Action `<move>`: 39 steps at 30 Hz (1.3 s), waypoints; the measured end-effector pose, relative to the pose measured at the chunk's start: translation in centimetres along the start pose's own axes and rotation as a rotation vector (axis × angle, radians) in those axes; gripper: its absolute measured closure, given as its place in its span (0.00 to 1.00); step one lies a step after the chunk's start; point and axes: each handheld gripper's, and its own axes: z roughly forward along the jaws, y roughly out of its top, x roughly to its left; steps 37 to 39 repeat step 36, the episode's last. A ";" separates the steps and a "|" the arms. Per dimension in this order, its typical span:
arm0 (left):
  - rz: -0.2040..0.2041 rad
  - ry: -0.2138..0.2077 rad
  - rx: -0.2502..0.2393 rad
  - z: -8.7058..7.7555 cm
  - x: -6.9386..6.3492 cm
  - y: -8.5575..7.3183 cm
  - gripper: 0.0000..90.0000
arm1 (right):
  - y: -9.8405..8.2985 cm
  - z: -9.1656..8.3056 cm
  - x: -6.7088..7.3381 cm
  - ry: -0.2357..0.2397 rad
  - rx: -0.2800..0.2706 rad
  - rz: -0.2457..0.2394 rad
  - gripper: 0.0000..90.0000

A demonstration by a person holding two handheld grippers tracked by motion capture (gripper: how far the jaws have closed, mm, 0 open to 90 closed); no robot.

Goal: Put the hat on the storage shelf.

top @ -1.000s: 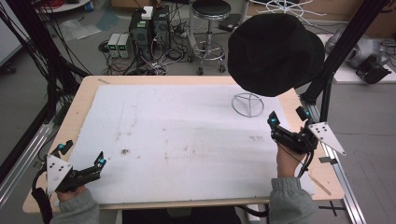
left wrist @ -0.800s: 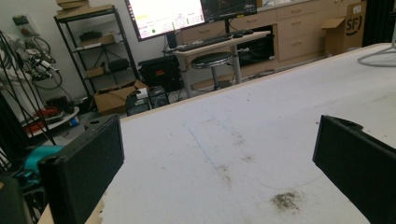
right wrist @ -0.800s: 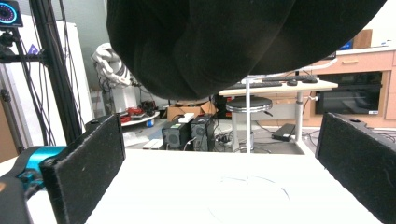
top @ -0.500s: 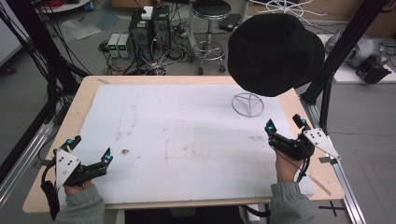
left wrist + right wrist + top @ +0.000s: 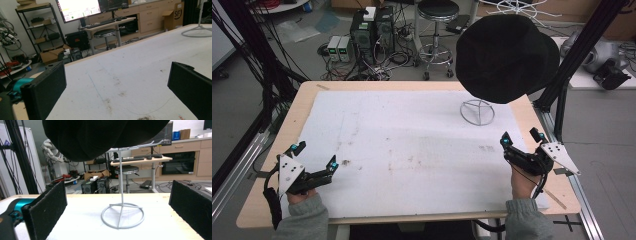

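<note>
A black brimmed hat [image 5: 506, 50] sits on top of a thin white wire stand [image 5: 477, 112] at the table's far right; its ring base [image 5: 122, 216] and post rise ahead in the right gripper view, under the hat [image 5: 100, 135]. My right gripper [image 5: 522, 139] is open near the right edge, a short way in front of the stand, empty. My left gripper [image 5: 315, 156] is open at the front left, low over the white sheet [image 5: 412, 150], holding nothing. In the left gripper view the stand's base [image 5: 197, 32] lies far off at the right.
The white sheet covers most of the wooden table [image 5: 302, 100] and bears small stains [image 5: 117, 82]. Black frame posts [image 5: 562, 80] stand at the table's right and left. Beyond the far edge are a stool [image 5: 437, 15], computer boxes and cables on the floor.
My left gripper has moved right and slightly inward over the sheet. My right gripper has shifted a little nearer the front edge. The hat and stand are unmoved.
</note>
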 end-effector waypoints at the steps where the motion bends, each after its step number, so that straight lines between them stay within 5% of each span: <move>1: -0.002 0.000 -0.001 0.0 0.0 0.0 0.03 | 0.1 -0.1 0.0 0.000 -0.004 -0.005 0.01; 39: -0.003 -0.027 0.001 1.1 -0.4 -0.1 0.03 | -0.5 -0.5 -0.4 -0.043 0.036 -0.039 0.01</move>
